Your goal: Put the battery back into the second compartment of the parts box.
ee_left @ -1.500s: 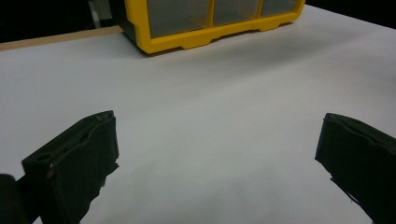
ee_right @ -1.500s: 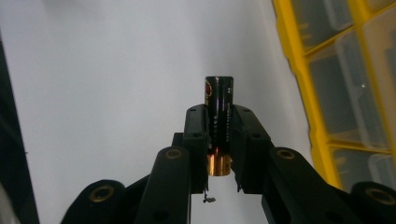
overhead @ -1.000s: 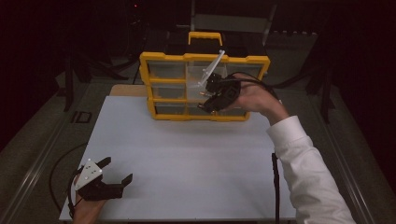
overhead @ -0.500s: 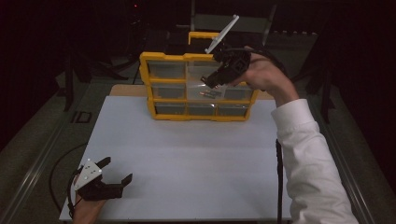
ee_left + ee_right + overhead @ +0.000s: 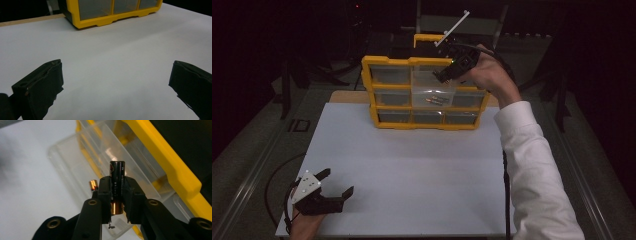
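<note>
A yellow organizer (image 5: 371, 90) with clear drawers stands at the back of the white board (image 5: 412, 170). Its middle drawer (image 5: 432, 82) is pulled out, and batteries (image 5: 435, 99) lie in it. My right gripper (image 5: 446, 75) hangs over that drawer, held in a hand with a white sleeve. In the right gripper view the right gripper (image 5: 117, 186) is shut on a black battery (image 5: 117, 171) with a copper end, held upright above the clear drawer (image 5: 72, 160). Another battery (image 5: 93, 185) lies below. My left gripper (image 5: 338, 182) rests open at the near left corner, with bare board between its jaws (image 5: 117, 82).
The organizer's yellow handle (image 5: 429, 37) sticks up behind it. A black cable (image 5: 506, 200) runs along the board's right edge. Dark floor and stands surround the table. The yellow frame (image 5: 170, 162) runs close on the right of the held battery.
The right gripper has risen from the open drawer and moved up and to the right with the battery in its jaws. The left gripper has stayed where it was.
</note>
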{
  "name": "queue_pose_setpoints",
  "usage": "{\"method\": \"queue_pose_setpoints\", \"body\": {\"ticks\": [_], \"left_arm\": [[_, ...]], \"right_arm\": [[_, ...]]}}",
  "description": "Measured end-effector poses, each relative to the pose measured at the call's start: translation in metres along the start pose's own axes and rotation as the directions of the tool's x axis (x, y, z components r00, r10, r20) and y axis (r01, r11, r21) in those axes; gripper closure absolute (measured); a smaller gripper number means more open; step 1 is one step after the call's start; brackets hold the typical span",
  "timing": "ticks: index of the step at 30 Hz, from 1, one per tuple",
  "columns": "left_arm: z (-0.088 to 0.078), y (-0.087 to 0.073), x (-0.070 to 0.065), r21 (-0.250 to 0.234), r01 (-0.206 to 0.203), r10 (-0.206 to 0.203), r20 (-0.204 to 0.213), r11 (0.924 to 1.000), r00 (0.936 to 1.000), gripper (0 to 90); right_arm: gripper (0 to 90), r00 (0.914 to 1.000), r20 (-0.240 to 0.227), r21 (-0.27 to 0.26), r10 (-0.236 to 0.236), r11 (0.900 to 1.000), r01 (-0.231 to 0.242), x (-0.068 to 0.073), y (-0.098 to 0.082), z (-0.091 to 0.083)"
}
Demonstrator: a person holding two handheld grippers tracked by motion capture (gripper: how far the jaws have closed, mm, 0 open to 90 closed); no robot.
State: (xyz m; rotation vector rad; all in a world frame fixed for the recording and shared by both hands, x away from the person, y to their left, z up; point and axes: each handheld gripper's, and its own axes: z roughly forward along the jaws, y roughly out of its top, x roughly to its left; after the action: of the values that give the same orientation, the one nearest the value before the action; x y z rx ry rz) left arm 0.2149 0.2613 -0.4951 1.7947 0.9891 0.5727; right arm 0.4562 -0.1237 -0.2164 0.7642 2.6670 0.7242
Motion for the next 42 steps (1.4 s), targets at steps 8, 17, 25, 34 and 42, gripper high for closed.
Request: {"method": "queue_pose_setpoints", "body": {"ticks": [8,17,25,34,42], "left_arm": [[0.0,0.0,0.0,-0.001,0.001,-0.001,-0.002,1.0,1.0,0.1],[0.001,0.0,-0.001,-0.001,-0.001,0.001,-0.001,1.0,1.0,0.1],[0.001,0.001,-0.002,0.001,-0.003,0.003,0.0,1.0,1.0,0.1],[0.001,0.0,-0.001,-0.006,0.002,-0.002,-0.003,1.0,1.0,0.1],[0.001,0.0,-0.001,-0.008,0.002,-0.002,-0.004,1.0,1.0,0.1]], "right_arm": [[13.5,0.9931,0.103,-0.033,0.057,0.998,-0.054,-0.005,-0.008,0.005],[11.9,0.9971,0.066,-0.084,0.039,0.996,-0.033,0.004,-0.027,-0.013],[11.1,0.9992,0.036,-0.078,0.02,0.997,-0.017,0.016,-0.053,-0.008],[11.2,0.9997,0.023,-0.118,0.011,0.993,-0.008,0.03,-0.089,0.007],[11.4,0.9958,0.075,-0.183,0.053,0.982,-0.039,0.044,-0.14,0.03]]}}
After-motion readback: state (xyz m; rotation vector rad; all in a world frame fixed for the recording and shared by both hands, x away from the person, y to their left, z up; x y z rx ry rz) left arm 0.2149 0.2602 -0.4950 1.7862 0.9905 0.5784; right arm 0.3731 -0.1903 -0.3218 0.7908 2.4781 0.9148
